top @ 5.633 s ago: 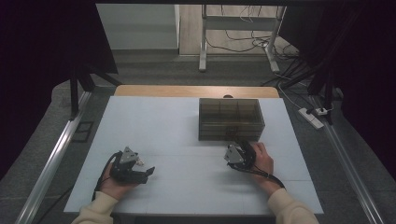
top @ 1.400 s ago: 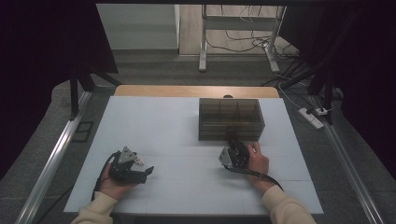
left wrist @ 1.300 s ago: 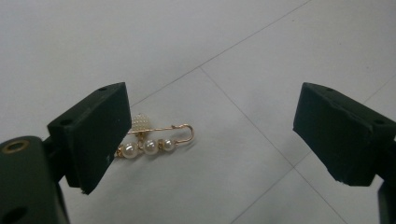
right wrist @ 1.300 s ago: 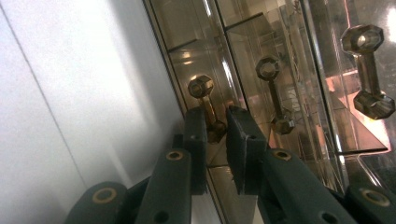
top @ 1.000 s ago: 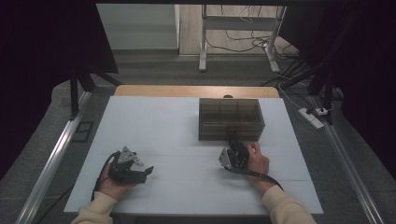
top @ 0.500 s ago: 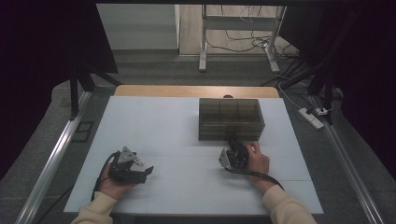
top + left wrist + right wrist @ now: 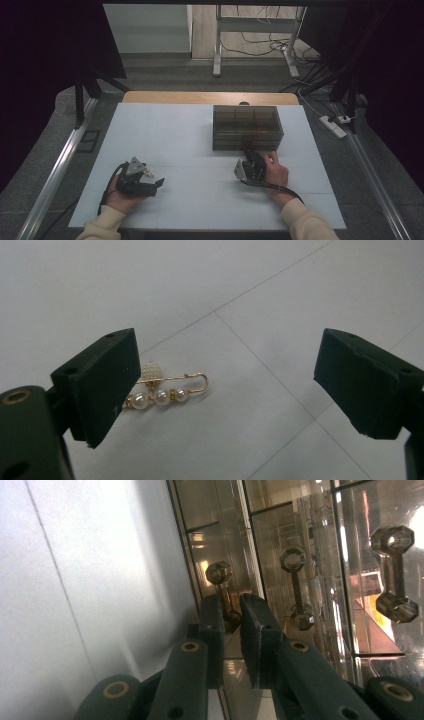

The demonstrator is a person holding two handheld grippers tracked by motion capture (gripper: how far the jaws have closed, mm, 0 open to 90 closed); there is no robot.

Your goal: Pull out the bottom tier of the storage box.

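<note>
Beyond your white tabletop lies grey floor, a metal desk frame, cables and dark curtains.

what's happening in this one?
A person works at a white table with a tool in each hand. The right tool is closed on a handle on the front of a clear brown drawer box. The left tool rests open over a pearl pin lying on the table.
</note>
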